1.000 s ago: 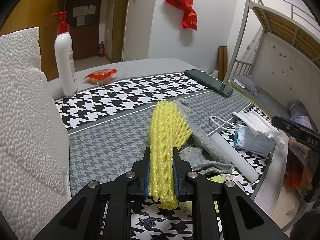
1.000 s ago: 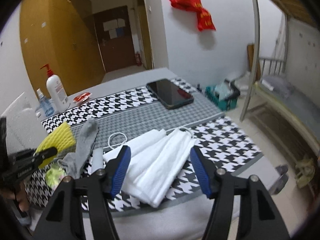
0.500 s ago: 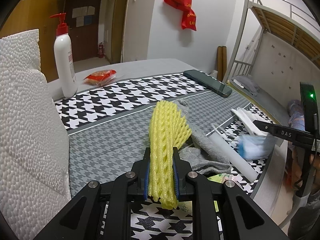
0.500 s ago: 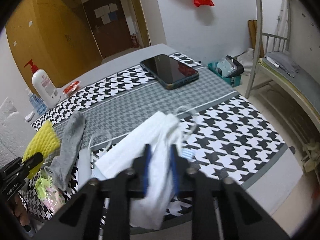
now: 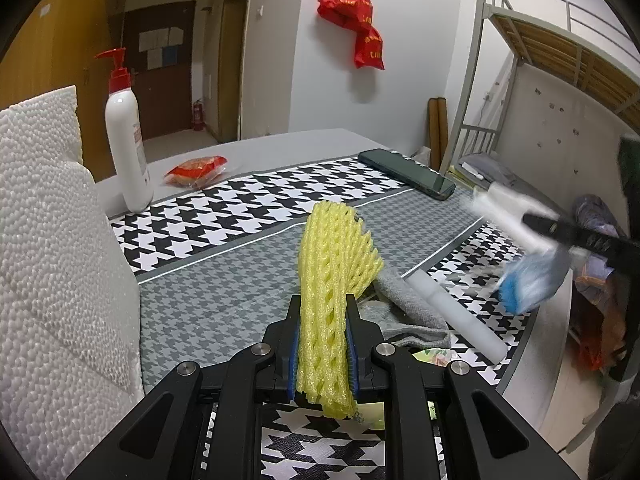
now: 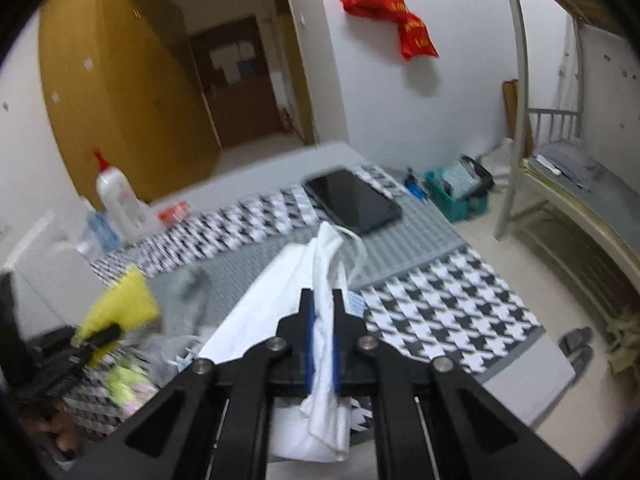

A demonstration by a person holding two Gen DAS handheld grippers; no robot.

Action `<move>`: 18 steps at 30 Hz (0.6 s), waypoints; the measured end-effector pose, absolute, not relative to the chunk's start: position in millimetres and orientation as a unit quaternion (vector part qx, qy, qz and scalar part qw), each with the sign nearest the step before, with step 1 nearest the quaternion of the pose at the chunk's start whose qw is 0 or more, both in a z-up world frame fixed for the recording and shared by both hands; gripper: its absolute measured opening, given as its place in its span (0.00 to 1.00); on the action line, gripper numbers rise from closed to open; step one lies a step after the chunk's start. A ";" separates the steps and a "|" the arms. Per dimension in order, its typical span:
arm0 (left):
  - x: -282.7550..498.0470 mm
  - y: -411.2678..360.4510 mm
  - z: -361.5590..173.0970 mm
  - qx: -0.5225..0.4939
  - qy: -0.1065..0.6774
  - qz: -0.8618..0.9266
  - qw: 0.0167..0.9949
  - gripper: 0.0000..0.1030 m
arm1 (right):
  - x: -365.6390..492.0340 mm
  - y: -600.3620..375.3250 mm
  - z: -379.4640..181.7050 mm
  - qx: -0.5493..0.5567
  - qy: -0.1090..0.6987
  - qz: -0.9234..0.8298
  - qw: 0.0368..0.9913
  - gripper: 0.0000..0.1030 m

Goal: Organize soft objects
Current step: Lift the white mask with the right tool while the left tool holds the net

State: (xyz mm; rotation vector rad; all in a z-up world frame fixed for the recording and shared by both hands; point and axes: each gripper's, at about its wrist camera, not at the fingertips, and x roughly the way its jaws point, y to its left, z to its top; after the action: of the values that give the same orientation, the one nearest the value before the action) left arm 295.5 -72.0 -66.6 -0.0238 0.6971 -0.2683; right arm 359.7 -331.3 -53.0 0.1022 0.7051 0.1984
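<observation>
Underfoot, so to speak, the worktop wears a cloth of black-and-white and grey houndstooth panels, set in a white-walled room with a brown door, a yellow-brown wardrobe and a metal bunk bed. Red bags hang on the wall; their gold lettering is too small to read. The left gripper pinches a yellow foam net above the cloth. The right gripper clamps a white cloth, lifted near a dark phone.

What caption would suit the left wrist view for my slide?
Left hand-held gripper shut on yellow foam net above the houndstooth table, grey sock beside it.
</observation>
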 end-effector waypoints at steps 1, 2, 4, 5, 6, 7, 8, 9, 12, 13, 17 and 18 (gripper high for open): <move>295.7 -71.8 -66.5 -0.012 0.341 -0.130 0.931 0.19 | 362.5 -329.4 -59.0 0.048 0.357 0.098 0.928 0.09; 296.1 -71.7 -66.5 -0.012 0.341 -0.130 0.931 0.19 | 363.5 -327.6 -62.4 0.046 0.365 0.101 0.925 0.09; 296.2 -72.1 -66.2 -0.012 0.339 -0.130 0.931 0.19 | 362.3 -325.4 -65.5 0.038 0.372 0.099 0.922 0.09; 296.0 -72.3 -66.0 -0.011 0.339 -0.131 0.932 0.19 | 361.7 -323.6 -65.5 0.032 0.371 0.099 0.923 0.09; 296.0 -73.0 -66.0 -0.010 0.338 -0.131 0.932 0.19 | 361.6 -322.1 -65.0 0.026 0.371 0.097 0.923 0.09; 295.4 -73.3 -66.2 -0.009 0.338 -0.132 0.932 0.19 | 361.3 -321.2 -64.4 0.022 0.372 0.096 0.923 0.09; 294.7 -74.0 -66.2 -0.009 0.338 -0.132 0.932 0.19 | 360.4 -320.9 -62.9 0.019 0.373 0.094 0.923 0.09; 294.2 -74.4 -66.0 -0.008 0.337 -0.132 0.932 0.19 | 358.0 -320.6 -59.8 0.016 0.368 0.096 0.924 0.09; 292.7 -74.4 -65.5 -0.007 0.336 -0.132 0.933 0.19 | 351.4 -317.3 -52.7 -0.003 0.357 0.094 0.929 0.10; 293.0 -74.4 -65.7 -0.007 0.336 -0.131 0.933 0.19 | 351.0 -317.4 -51.7 -0.002 0.355 0.094 0.930 0.09; 292.3 -74.4 -65.7 -0.008 0.337 -0.130 0.933 0.19 | 351.9 -317.3 -52.9 -0.013 0.364 0.090 0.927 0.12; 292.7 -74.3 -65.8 -0.007 0.337 -0.130 0.933 0.19 | 351.2 -317.3 -53.2 -0.017 0.362 0.088 0.928 0.19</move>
State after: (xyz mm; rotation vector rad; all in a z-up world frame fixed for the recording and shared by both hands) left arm 292.7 -74.3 -65.8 -0.0152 0.6892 -0.2653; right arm 351.2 -317.3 -53.2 -0.0347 0.7427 0.1797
